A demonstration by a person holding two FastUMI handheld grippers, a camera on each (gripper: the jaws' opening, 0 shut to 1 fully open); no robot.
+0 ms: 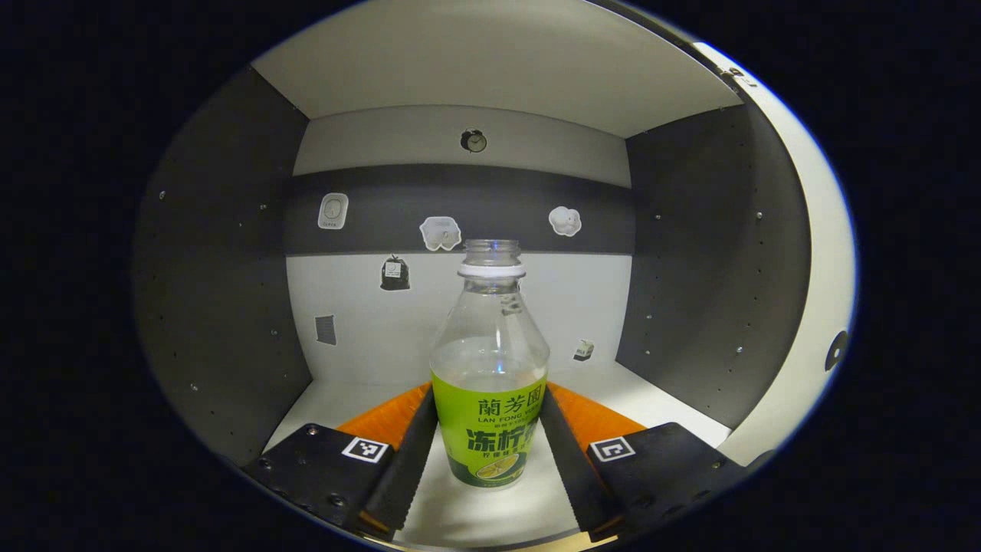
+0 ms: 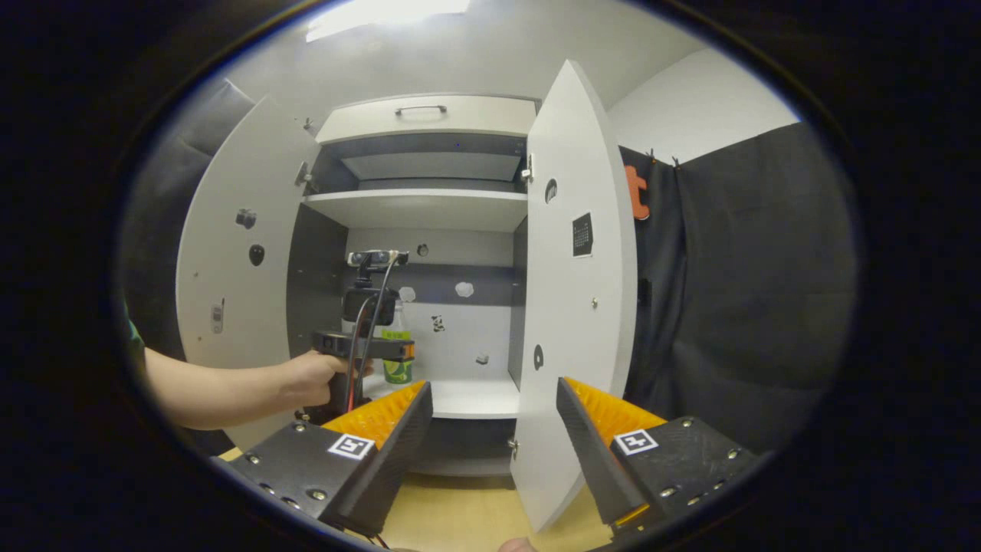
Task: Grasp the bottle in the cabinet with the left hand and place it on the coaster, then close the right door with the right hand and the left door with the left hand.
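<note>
Open cabinet (image 2: 429, 207), bottle (image 1: 489, 376) between jaws.

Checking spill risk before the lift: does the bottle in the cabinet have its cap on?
No. In the left gripper view the bottle has a bare open neck with only a white ring below it.

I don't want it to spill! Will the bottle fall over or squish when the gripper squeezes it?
The bottle looks nearly empty, so it is probably light. It is tall and narrow, so a nudge near the top could tip it. It has no cap, so any drops left could spill if it tilts. The clear plastic may dent under a hard squeeze. The left gripper flanks its label low down, which should help.
</note>
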